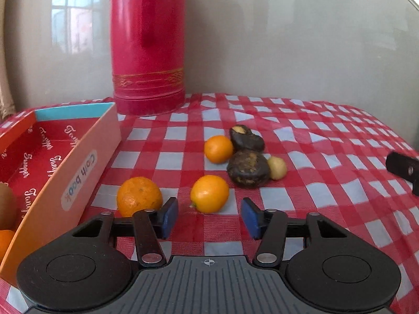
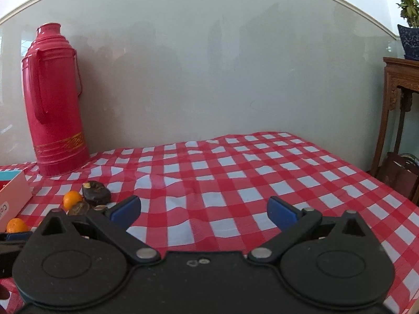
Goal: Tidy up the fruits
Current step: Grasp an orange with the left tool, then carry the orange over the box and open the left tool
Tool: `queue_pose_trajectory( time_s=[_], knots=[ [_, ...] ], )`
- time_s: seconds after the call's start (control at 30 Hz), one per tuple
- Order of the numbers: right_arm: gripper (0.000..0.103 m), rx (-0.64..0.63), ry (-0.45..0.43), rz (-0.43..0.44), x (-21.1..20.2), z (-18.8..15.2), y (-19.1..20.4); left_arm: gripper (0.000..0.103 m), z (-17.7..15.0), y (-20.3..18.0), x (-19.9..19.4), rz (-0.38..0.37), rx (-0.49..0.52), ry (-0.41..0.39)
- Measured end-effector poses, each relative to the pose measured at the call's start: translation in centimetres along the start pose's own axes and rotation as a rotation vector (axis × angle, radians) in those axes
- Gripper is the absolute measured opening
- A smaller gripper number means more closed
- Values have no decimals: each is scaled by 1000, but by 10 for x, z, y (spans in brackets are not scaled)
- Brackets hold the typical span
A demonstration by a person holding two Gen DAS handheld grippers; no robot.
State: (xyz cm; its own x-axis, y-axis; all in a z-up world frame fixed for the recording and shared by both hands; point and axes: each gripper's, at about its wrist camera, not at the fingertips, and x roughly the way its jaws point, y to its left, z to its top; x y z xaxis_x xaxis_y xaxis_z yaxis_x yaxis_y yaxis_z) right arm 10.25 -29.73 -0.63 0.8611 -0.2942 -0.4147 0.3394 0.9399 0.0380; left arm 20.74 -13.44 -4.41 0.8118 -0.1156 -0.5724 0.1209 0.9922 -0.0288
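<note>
Round glossy orange (image 1: 209,193), checked cloth (image 1: 314,183)

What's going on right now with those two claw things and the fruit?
Left gripper open, lined up on small orange. Right gripper open, empty, over checkered cloth. Box on left already holds some fruit. Nothing blocking.

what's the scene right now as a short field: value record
left hand-held gripper: open, aimed at the nearest orange
right hand-held gripper: open, over bare checked cloth
box: at left, open, holding a kiwi
loose fruit: bumpy orange beside the box, far orange, two dark fruits, one pale fruit
thermos: upright by the wall
</note>
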Motion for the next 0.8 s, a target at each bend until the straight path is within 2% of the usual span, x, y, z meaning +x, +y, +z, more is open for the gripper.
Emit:
queue_pose_trajectory(
  time_s=[0.07, 0.1, 0.2, 0.5, 0.8],
  knots=[
    [97, -8, 11, 6, 2, -1, 3, 51, 1, 3, 4, 2, -18, 17],
    [97, -13, 16, 9, 2, -1, 5, 31, 1, 6, 4, -2, -30, 14],
    [97, -17, 24, 9, 2, -2, 8, 31, 0, 10, 2, -19, -45, 3],
    [97, -4, 29, 39, -3, -2, 22, 31, 1, 18, -33, -23, 10, -58],
    [97, -25, 27, 73, -12, -6, 46, 31, 10, 49, -71, 24, 25, -136]
  ],
)
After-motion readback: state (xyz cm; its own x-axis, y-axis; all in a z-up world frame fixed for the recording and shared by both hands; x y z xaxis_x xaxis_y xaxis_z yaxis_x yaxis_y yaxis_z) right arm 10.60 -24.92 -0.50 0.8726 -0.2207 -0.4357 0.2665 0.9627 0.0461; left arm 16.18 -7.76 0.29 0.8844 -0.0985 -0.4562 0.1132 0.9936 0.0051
